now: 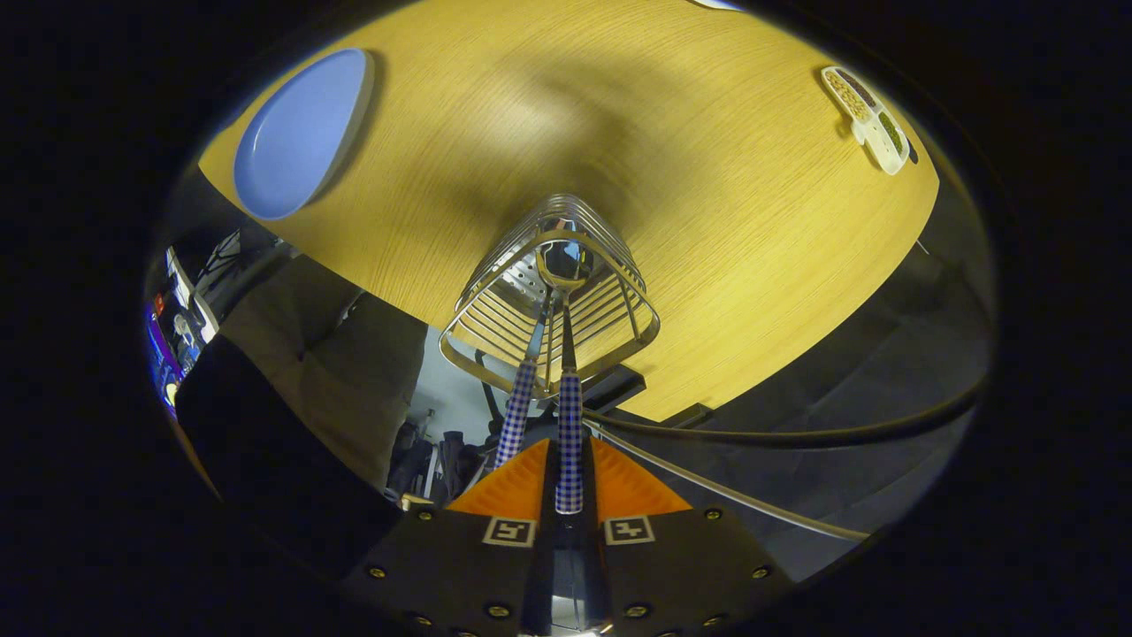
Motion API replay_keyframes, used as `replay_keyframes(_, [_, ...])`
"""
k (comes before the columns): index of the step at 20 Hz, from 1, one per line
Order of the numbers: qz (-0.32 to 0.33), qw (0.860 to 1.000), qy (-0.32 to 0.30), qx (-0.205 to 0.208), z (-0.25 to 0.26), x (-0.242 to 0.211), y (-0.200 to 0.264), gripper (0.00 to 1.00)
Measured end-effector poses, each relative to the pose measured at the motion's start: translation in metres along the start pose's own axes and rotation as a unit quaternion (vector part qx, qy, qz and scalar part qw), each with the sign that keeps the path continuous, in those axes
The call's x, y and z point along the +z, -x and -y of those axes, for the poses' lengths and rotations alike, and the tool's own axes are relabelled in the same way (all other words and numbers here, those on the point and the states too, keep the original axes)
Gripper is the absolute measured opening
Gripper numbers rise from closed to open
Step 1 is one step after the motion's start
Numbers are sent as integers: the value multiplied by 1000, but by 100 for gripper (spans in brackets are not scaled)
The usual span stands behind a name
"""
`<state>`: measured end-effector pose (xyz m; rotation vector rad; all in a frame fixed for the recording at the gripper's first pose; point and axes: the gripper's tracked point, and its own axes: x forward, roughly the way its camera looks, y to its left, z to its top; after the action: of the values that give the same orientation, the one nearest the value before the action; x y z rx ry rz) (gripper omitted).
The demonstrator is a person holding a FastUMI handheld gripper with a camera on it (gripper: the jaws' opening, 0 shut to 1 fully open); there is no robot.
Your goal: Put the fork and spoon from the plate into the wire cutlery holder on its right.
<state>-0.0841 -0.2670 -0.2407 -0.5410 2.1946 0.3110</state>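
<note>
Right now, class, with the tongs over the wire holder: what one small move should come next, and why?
Probably open the tongs and let the spoon go. Both fingers press on its checked handle, its bowl already sits down inside the wire cutlery holder, and the fork stands in there beside it. The blue plate lies bare, so release seems all that is left.

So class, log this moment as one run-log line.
fingers: shut on checked-handled spoon | spoon bowl: inside silver wire cutlery holder | checked-handled fork: in holder

Spoon (566, 354) and fork (523, 389) stand in the wire holder (495, 301), plate (296, 133) far left.
</note>
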Motion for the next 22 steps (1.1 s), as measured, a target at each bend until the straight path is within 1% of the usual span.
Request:
replay_keyframes(2, [8,1000,-5,7,-3,0,3,21])
replay_keyframes(4, [20,1000,-13,12,-3,-3,5,36])
replay_keyframes(5, [27,999,-18,15,-3,-6,7,37])
replay_keyframes(6, [35,999,-25,17,-4,-12,9,48])
replay_keyframes(8, [57,997,-45,19,-2,-27,21,49])
replay_keyframes(9, [80,995,-58,21,-3,-34,26,49])
replay_keyframes(10, [111,991,-72,20,-3,-35,27,64])
replay_keyframes(11, [153,984,-89,22,-6,-40,30,80])
replay_keyframes(12, [197,974,-112,25,-11,-43,37,95])
replay_keyframes(13, [245,959,-138,27,-15,-46,41,95])
replay_keyframes(14, [296,941,-164,30,-20,-50,37,95])
replay_keyframes(15, [343,919,-191,31,-24,-54,41,95])
replay_keyframes(16, [399,893,-204,39,-37,-55,46,95])
replay_keyframes(17, [458,863,-210,39,-50,-53,53,95])
replay_keyframes(18, [516,825,-228,26,-57,-55,60,95])
replay_keyframes(20, [627,727,-279,-16,-65,-69,82,95])
replay_keyframes(21, [667,685,-291,-38,-68,-79,93,95])
replay_keyframes(22, [694,649,-306,-58,-72,-92,99,95])
